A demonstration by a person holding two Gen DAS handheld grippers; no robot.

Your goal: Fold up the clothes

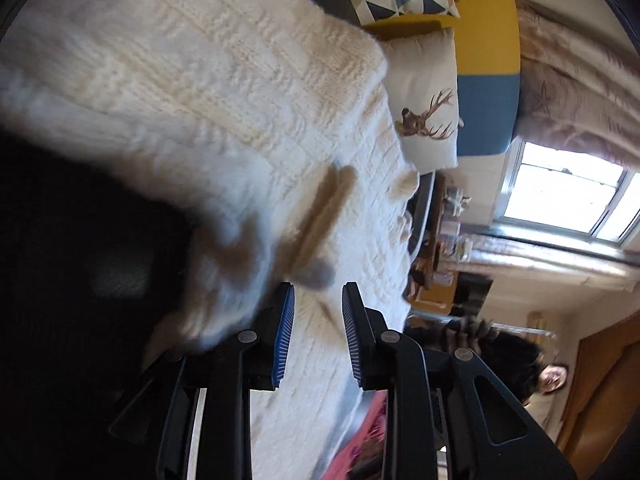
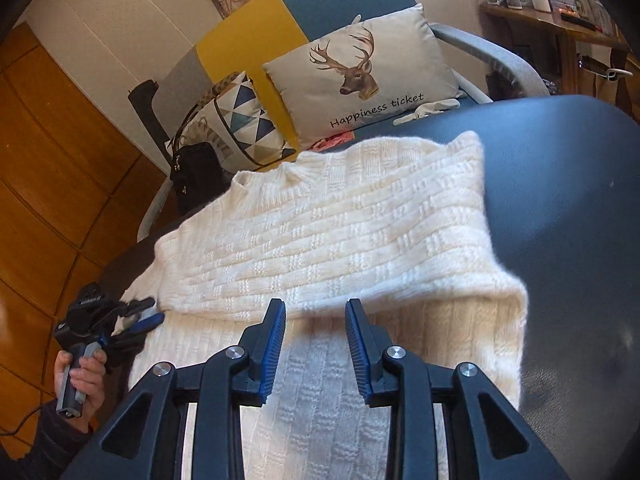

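Note:
A cream knitted sweater (image 2: 328, 232) lies on a dark table (image 2: 560, 208), its upper part folded over the lower part with the fold edge running across the middle. My right gripper (image 2: 316, 312) is open and empty just above the sweater's lower half, near the fold edge. My left gripper (image 1: 318, 296) is open and empty, close over the same sweater (image 1: 200, 92); it also shows in the right wrist view (image 2: 140, 316) at the sweater's left edge, held by a hand.
A sofa with a deer cushion (image 2: 360, 76) and a triangle-patterned cushion (image 2: 244, 120) stands behind the table. A black bag (image 2: 196, 176) sits by the sofa. A wooden shelf (image 2: 560, 12) is at the far right. A person (image 1: 552, 380) is in the left wrist view.

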